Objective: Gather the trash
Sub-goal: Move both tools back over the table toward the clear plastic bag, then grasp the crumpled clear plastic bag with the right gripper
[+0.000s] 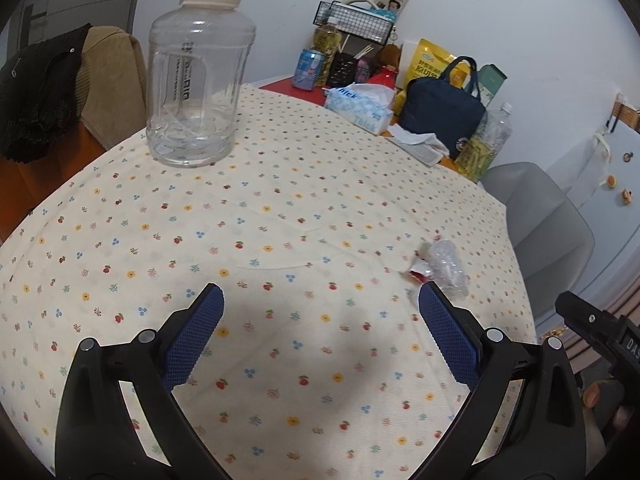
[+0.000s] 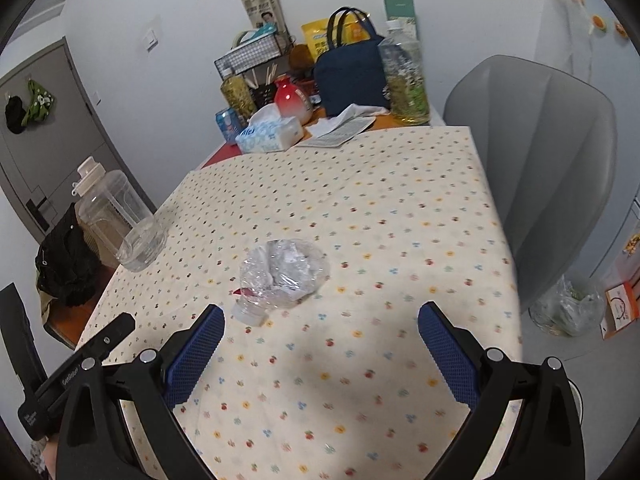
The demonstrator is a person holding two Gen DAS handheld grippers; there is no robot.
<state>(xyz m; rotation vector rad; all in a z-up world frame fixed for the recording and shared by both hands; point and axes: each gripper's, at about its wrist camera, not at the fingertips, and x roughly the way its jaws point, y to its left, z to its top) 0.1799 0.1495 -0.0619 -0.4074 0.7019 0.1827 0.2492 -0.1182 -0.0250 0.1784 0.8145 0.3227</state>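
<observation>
Left wrist view: left claw spread wide and empty above the flower-print bench. Crushed clear bottle lying flat near the bench's right edge, just beyond the right finger and off to that side, red label scrap at its near end. Large clear jug upright, well apart at far left.

Right wrist view: right claw likewise spread and empty. Same crushed bottle ahead and slightly left of centre, cap end almost touching the left finger. Long axis slanted, cap toward the claw, body away to the right. Right claw judged nearer and better lined up; likely a short advance with a leftward shift to straddle the body. Clear bag on the floor at right.
</observation>
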